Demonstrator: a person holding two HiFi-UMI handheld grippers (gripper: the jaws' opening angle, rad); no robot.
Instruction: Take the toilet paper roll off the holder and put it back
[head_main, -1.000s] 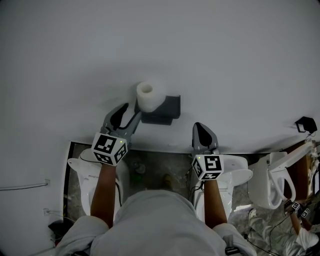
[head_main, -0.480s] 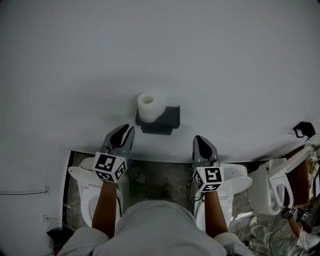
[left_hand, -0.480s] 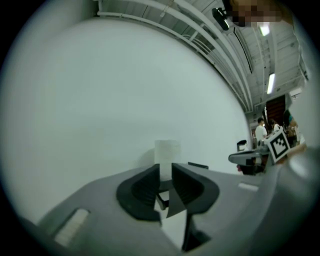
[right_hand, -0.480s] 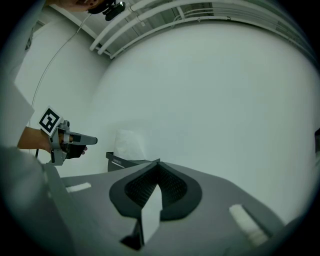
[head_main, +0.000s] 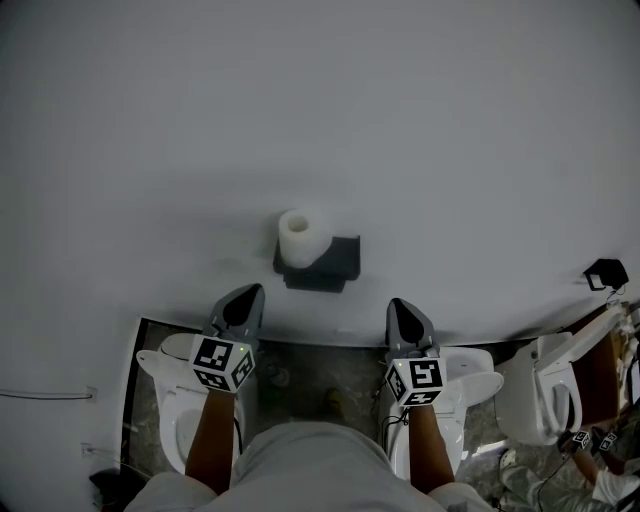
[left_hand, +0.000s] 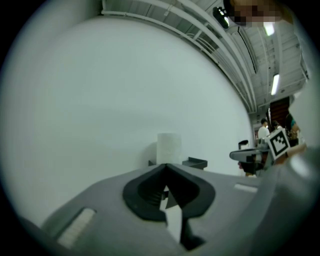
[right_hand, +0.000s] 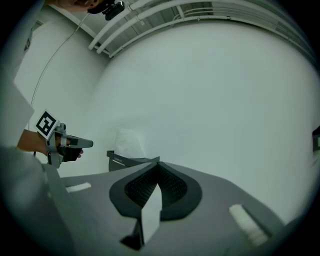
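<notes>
A: Where's the toilet paper roll (head_main: 299, 236)?
B: On the holder (head_main: 338, 262); white, standing upright, hollow core showing on top; it sits at the holder's left end.
A: And the holder?
B: Dark grey bracket; fixed on the pale wall.

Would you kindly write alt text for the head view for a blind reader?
A white toilet paper roll stands upright on a dark wall-mounted holder. Below it, not touching it, the left hand-held gripper and right hand-held gripper point at the white wall, both shut and empty.
</notes>
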